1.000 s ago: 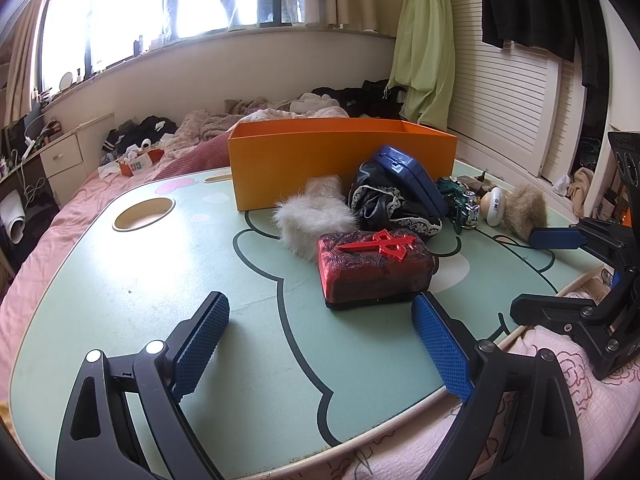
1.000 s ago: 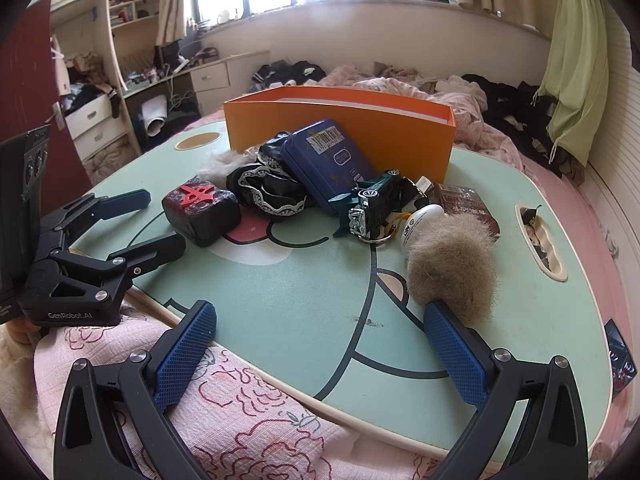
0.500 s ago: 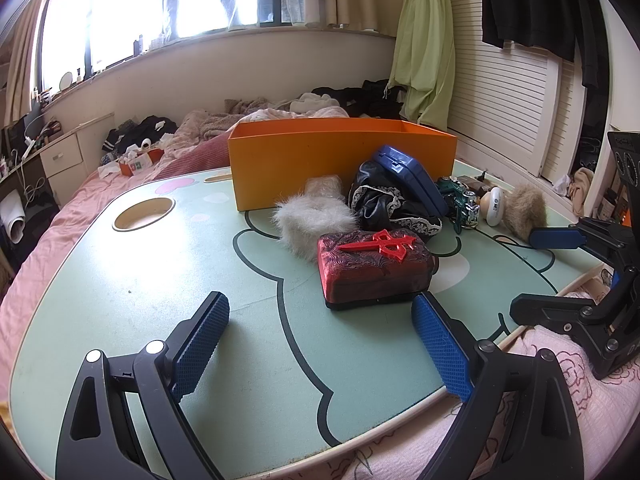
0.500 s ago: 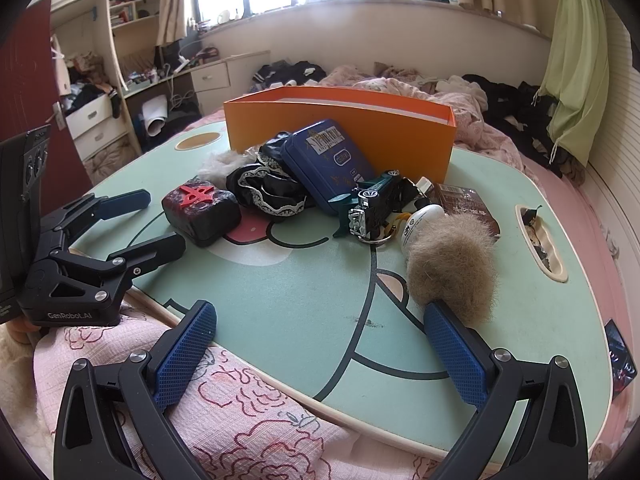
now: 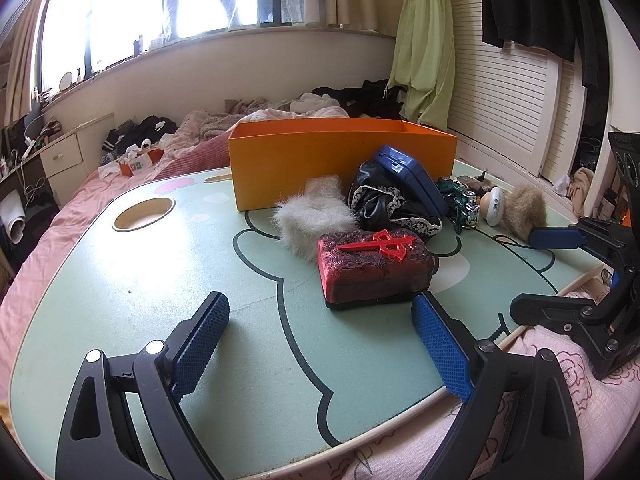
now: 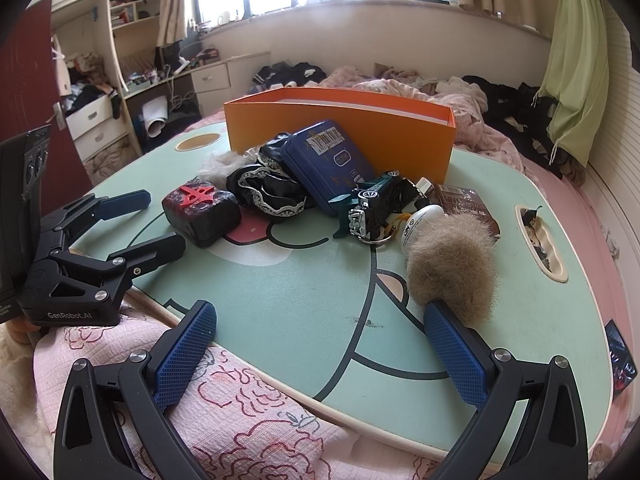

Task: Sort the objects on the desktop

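An orange box stands at the back of the pale green table. In front of it lie a red patterned case, a white fur ball, black lace cloth, a blue tin, a toy car, a white bottle and a brown fur ball. My left gripper is open and empty, just short of the red case. My right gripper is open and empty at the table's near edge, its right finger by the brown fur ball.
The table sits on a bed with pink bedding. The table has a round cup hole at left and a slot at right. A brown packet lies behind the bottle. Each gripper shows in the other's view.
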Available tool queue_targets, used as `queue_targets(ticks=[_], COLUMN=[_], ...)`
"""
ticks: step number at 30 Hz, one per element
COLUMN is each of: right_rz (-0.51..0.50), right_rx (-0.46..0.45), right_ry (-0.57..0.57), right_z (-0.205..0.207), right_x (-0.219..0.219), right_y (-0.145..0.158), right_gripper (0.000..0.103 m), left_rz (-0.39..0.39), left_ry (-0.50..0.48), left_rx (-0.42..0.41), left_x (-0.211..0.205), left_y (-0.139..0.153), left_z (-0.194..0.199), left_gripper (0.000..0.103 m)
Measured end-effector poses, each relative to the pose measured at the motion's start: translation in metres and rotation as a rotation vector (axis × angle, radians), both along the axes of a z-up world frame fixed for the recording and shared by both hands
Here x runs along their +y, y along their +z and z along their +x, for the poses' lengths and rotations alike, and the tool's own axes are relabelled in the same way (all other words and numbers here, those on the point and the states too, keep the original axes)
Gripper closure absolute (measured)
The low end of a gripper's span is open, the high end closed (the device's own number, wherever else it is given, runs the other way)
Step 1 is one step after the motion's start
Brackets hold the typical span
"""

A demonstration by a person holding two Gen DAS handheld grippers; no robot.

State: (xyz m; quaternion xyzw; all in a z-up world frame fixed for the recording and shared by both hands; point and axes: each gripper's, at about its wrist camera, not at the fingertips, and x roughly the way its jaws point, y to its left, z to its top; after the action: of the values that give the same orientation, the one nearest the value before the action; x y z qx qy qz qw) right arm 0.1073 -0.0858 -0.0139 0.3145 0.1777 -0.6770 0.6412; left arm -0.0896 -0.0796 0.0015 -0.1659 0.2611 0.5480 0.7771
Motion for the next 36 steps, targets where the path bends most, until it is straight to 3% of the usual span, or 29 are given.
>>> queue_targets(ticks=[15,18,21,26,29,33,36], right_rz=[0.002,0.003,0.003,0.003,0.003,0.002,0.003], right_rx=[0.003,0.004,0.004,0.005,0.006,0.007,0.008], right_ry=[0.001,0.001,0.000,0.001,0.001,0.001,0.001], right_z=[0.000,0.001,0.001,0.001,0.001,0.001,0.001], right_x=[0.000,0.000,0.000,0.001,0.001,0.000,0.000], right_y=[0.000,0.000,0.000,-0.001,-0.001,-0.001,0.000], right_gripper=[0.000,0.000,0.000,0.000,0.000,0.000,0.000], left_rz=[-0.006,-0.017,0.025,0.021,-0.033,-0.171,-0.178], left_ry=[0.026,0.004,0.011,0.089,0.043,0.027,0.065], left_rx=[0.002,-0.034,-0.050,-0.046,-0.068,-0.042,0.044], left_x=[0.000,0.003,0.009,0.057,0.093,0.150,0.176], left_y=[0.001,0.012,0.036,0.096,0.119,0.116,0.097], left_z=[-0.003,-0.008,-0.011,-0.009,0.006,0.038,0.065], left_gripper=[0.011,0.011,0.011,0.011,0.011,0.011,0.013])
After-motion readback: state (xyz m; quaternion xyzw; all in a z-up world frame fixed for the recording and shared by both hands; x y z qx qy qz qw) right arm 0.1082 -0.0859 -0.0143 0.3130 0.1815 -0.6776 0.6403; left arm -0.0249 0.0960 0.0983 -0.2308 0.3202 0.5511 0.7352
